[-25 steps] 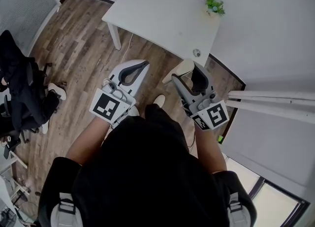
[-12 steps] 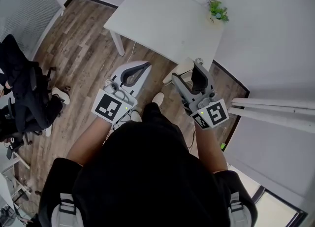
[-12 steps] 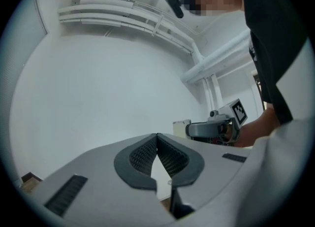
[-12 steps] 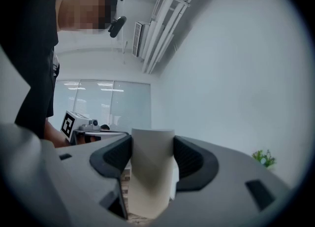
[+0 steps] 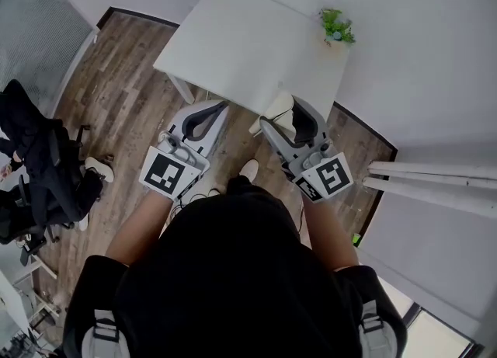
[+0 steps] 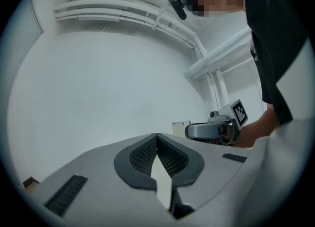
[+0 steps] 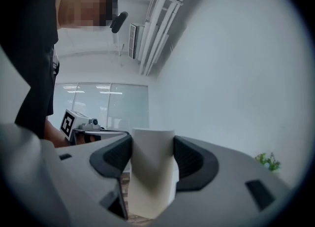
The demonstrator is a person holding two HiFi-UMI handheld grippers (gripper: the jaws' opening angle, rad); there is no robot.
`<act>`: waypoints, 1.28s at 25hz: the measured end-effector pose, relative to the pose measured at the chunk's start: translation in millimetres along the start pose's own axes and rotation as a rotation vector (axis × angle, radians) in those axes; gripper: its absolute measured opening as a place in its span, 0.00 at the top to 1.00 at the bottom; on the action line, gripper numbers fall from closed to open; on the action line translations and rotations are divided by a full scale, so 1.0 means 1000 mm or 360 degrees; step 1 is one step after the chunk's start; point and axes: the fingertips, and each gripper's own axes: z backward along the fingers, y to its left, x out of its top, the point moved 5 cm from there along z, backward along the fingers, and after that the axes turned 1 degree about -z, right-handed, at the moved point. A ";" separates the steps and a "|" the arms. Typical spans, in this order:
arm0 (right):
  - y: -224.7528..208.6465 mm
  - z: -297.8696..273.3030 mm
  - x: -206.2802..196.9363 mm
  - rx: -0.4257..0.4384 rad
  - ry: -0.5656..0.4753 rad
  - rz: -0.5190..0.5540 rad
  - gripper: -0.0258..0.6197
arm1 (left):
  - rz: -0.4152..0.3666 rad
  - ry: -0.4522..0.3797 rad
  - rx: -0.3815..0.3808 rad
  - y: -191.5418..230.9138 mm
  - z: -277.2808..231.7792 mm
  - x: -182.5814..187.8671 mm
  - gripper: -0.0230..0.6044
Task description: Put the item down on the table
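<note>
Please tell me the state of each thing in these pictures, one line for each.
left gripper: jaws together, nothing between them.
right gripper: jaws closed on the white item.
white item: held, not yet on the table.
plant: upright at the table's far corner.

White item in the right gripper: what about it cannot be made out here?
- Right gripper view: the fingers of the right gripper cover two sides of the white item; its top end faces away.
- Head view: the gripper hides most of it; only a pale corner shows.
- What it is: cannot tell.
</note>
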 end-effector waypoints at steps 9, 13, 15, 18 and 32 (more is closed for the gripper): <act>-0.061 -0.015 0.002 0.0023 -0.0003 -0.0020 0.54 | 0.0009 0.0030 0.0023 0.020 -0.062 0.002 0.97; -0.088 -0.014 0.002 0.0035 -0.0009 -0.0024 0.54 | -0.0002 0.0045 0.0034 0.020 -0.089 0.003 0.97; -0.101 -0.013 0.000 0.0044 -0.0012 -0.0035 0.54 | -0.0012 0.0070 0.0051 0.019 -0.100 0.002 0.97; -0.117 -0.017 -0.005 0.0062 -0.0012 -0.0052 0.54 | -0.0024 0.0066 0.0075 0.021 -0.111 0.002 0.97; -0.169 -0.040 -0.028 -0.0055 0.0066 -0.0104 0.54 | -0.0005 0.0122 0.0006 0.058 -0.152 -0.018 0.97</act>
